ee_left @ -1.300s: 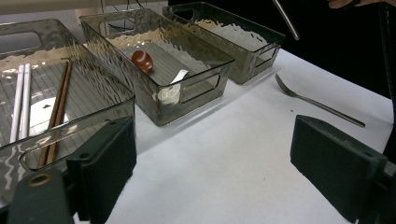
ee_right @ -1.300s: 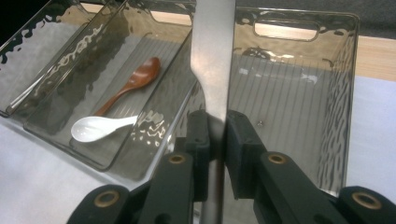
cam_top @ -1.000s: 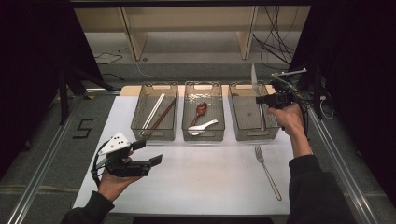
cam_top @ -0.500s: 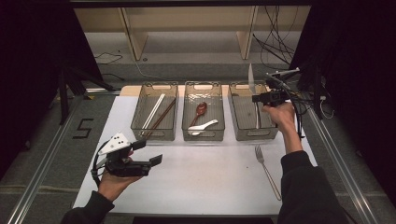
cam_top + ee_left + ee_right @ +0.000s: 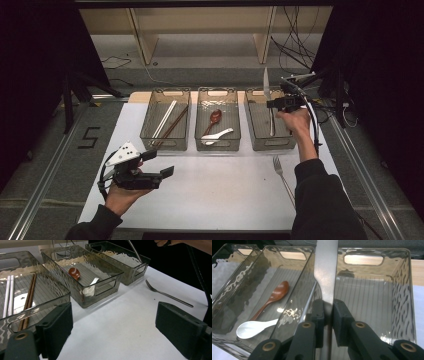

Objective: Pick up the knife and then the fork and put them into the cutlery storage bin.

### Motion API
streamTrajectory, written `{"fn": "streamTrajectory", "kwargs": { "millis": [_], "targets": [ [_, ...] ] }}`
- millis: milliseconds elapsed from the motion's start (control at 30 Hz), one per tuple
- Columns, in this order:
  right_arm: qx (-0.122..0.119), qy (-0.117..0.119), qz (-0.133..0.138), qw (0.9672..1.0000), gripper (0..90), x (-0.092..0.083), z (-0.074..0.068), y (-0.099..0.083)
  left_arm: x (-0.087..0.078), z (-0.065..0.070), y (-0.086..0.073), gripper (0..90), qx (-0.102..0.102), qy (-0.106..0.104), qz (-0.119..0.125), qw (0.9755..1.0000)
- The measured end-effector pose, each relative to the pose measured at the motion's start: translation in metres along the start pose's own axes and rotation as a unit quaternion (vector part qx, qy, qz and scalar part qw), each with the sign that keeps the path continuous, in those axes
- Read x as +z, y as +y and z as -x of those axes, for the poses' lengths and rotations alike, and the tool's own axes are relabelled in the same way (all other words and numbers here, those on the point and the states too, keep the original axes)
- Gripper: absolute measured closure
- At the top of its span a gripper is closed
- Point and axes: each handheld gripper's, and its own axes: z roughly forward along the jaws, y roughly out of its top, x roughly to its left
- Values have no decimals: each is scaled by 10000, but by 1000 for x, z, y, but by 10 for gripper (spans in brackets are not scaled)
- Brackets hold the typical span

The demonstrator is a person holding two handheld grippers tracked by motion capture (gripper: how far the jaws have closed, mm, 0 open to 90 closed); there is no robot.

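Sorting cutlery into three bins, roughly two-thirds done by my read. Left bin has the chopsticks, middle bin has the brown spoon and white spoon. My right gripper has its jaws clenched on the knife, blade standing upright over the right bin, handle end dipping inside; not released yet. Bin floor looks bare otherwise. Fork lies on the counter in front of that bin, untouched. Left gripper hovers over the near left of the counter, jaws spread wide, nothing between them. Left to do: drop knife, then fork.
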Motion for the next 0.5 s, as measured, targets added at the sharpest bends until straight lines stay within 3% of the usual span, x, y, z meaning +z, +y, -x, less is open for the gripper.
{"fn": "streamTrajectory", "kwargs": {
  "millis": [500],
  "targets": [
    [207, -134, -20, 9997, 811, 12, 3, -1, 0, 0, 0, 140, -4, -19, 2, 10000]
  ]
}}
